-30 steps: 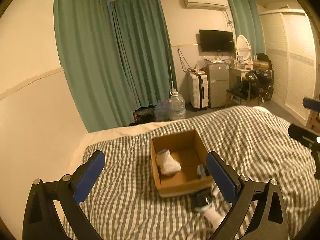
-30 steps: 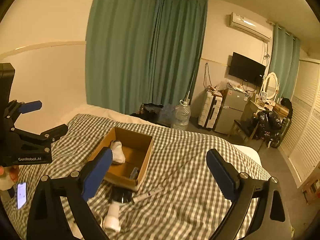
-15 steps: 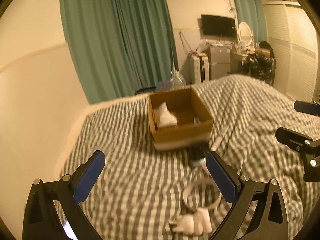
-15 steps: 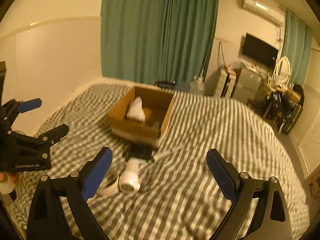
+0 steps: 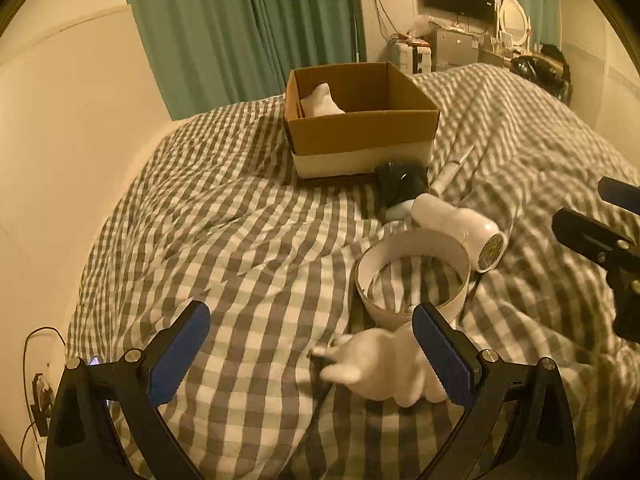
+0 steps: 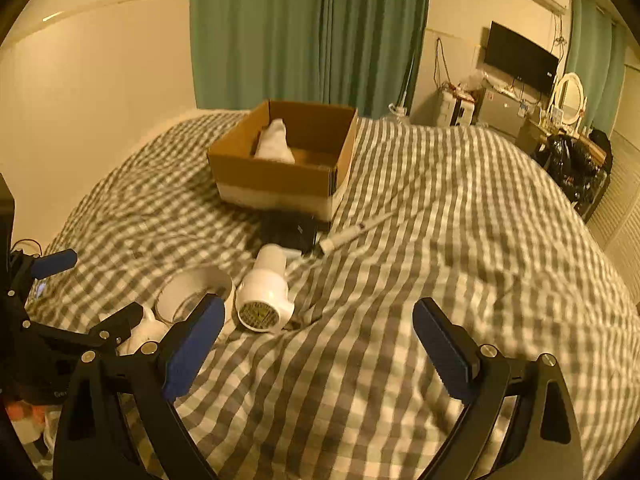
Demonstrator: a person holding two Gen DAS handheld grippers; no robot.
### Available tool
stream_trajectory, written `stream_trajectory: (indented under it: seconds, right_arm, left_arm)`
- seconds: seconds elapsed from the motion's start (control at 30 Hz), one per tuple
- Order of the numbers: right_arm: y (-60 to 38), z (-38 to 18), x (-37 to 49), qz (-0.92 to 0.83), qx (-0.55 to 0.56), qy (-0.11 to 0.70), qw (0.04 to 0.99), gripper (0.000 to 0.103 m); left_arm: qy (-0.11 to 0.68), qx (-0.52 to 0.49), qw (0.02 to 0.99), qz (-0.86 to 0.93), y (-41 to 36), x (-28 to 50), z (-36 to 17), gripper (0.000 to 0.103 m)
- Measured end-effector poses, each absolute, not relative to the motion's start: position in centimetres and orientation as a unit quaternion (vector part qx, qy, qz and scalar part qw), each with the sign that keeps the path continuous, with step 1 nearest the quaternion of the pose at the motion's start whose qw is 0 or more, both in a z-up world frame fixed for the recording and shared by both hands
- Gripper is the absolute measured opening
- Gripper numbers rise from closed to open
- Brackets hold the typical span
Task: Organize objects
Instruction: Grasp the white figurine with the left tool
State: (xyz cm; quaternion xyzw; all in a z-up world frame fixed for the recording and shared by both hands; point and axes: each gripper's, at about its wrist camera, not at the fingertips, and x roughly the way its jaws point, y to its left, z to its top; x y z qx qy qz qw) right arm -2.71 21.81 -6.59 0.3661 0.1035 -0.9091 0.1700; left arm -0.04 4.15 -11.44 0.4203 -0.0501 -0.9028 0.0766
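An open cardboard box (image 5: pixel 360 128) (image 6: pixel 280 178) sits on the checked bed with a white crumpled item (image 5: pixel 320 102) (image 6: pixel 275 142) inside. In front of it lie a black object (image 5: pixel 400 180) (image 6: pixel 288 230), a white hair dryer (image 5: pixel 460 228) (image 6: pixel 266 288), a white tape ring (image 5: pixel 412 272) (image 6: pixel 192 292), a slim white pen-like tube (image 5: pixel 452 170) (image 6: pixel 356 232) and a white figurine-like item (image 5: pixel 380 368) (image 6: pixel 138 330). My left gripper (image 5: pixel 312 354) is open, low over the bed just left of the white item. My right gripper (image 6: pixel 318 346) is open above bare bedding, right of the dryer.
A cream wall (image 5: pixel 60 120) runs along the bed's left side, with cables and a plug (image 5: pixel 40 392) low in the gap. Green curtains (image 6: pixel 304 32) hang behind the box. A TV (image 6: pixel 520 58), small fridge and dresser with mirror (image 6: pixel 568 94) stand across the room.
Both grippers have dropped and pulled back toward the near end of the bed. The tape ring, dryer and white item now fill the foreground; both stay open.
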Motion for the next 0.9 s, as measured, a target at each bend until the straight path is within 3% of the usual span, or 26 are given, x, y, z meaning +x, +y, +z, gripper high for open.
stream_trajectory:
  seconds: [0.47, 0.5, 0.57, 0.63, 0.9]
  right_arm:
    - [21.9, -8.6, -3.2, -0.905, 0.385, 0.098, 0.153, 0.095]
    - [22.0, -8.7, -3.2, -0.905, 0.386, 0.098, 0.152, 0.095]
    - [22.1, -8.8, -3.3, -0.904, 0.388, 0.096, 0.151, 0.095]
    - [22.1, -9.0, -3.3, -0.904, 0.389, 0.095, 0.150, 0.095]
    - [21.6, -9.3, -3.0, -0.902, 0.390, 0.105, 0.152, 0.095]
  left_arm:
    - [-0.083, 0.461, -0.051, -0.882, 7.1, 0.8, -14.0, 0.102]
    - [-0.080, 0.460, -0.053, -0.883, 7.0, 0.7, -14.0, 0.100]
    - [-0.068, 0.462, -0.060, -0.882, 6.6, 0.4, -14.1, 0.073]
    - [-0.060, 0.473, -0.062, -0.877, 6.4, 0.0, -14.4, 0.054]
    - [-0.056, 0.454, -0.053, -0.888, 5.9, 0.3, -13.7, 0.054]
